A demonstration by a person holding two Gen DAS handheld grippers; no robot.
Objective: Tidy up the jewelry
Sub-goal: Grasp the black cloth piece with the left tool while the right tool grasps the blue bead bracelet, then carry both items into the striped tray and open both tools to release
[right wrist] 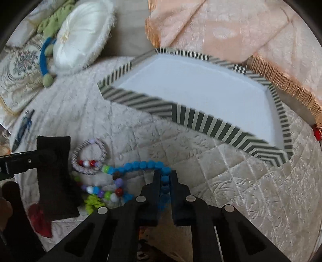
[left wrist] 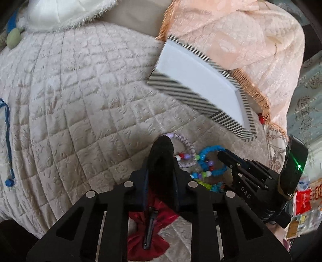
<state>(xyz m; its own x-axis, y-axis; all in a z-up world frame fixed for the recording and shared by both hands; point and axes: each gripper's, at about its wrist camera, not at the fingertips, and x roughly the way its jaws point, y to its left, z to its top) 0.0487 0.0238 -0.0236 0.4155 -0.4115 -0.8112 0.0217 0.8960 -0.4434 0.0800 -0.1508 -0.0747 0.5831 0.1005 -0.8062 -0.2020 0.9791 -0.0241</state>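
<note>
A pile of bead jewelry lies on the quilted cream cover in front of a striped black-and-white box with a white inside. My right gripper is shut on a blue bead strand. To its left sit a lilac woven ring with red and white beads, and mixed coloured beads. My left gripper is shut on a black felt piece standing upright. Under it lies a red bow clip.
A white fringed cushion lies at the back left. A peach fringed cloth drapes behind the box. A blue cord lies far left, and a small red thing sits by the box's right corner.
</note>
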